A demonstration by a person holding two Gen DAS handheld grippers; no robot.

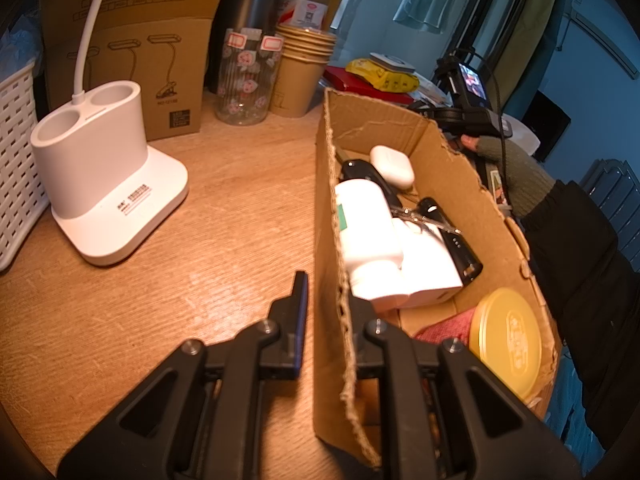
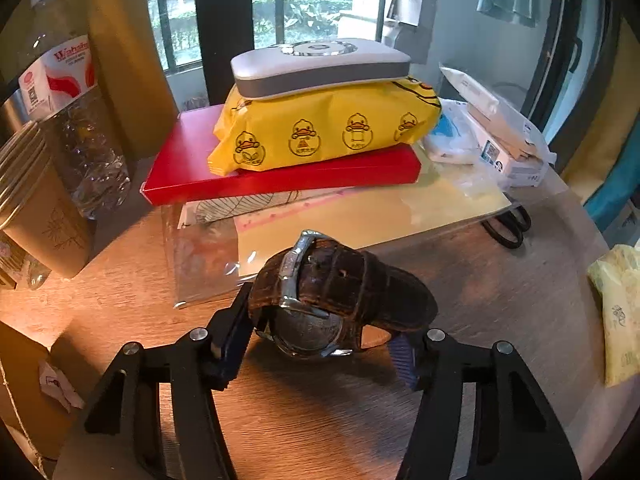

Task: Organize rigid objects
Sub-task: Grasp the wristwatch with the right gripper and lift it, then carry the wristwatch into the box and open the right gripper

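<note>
While the right gripper point(image 2: 322, 328) stands around the watch point(image 2: 332, 300), its left pad lies against the strap beside the case and its right pad is tucked under the strap's curled end. It looks clamped on the watch, though that right contact is partly hidden. The watch sits on the wooden table point(image 2: 500, 300), just near of a clear plastic sleeve point(image 2: 208, 264).

The likely trouble is the hold itself. The looped leather strap probably gives under pressure and the steel case is rounded, so the watch could roll or slide out on the lift. It could also nudge the sleeve and the stack resting on it.

The left gripper point(image 1: 330, 320) is closed on the torn left wall of the cardboard box point(image 1: 452, 160), one finger outside and one inside. That thin, ragged wall may bend or tear if pulled, and the box could tilt.

Inside the box, a white earbud case point(image 1: 392, 166) lies at the far end. Nearer come a white bottle point(image 1: 368, 224), a white carton point(image 1: 428, 276) and a black torch-like thing point(image 1: 448, 232). A yellow round tin point(image 1: 506, 340) and a red cloth point(image 1: 444, 328) are nearest, so room for the watch is scarce.

To the left, the two wells of the lamp base point(image 1: 96, 160) show nothing inside. The glass jar point(image 1: 244, 80) beyond it looks empty, and the paper cups point(image 1: 304, 68) are nested.
</note>
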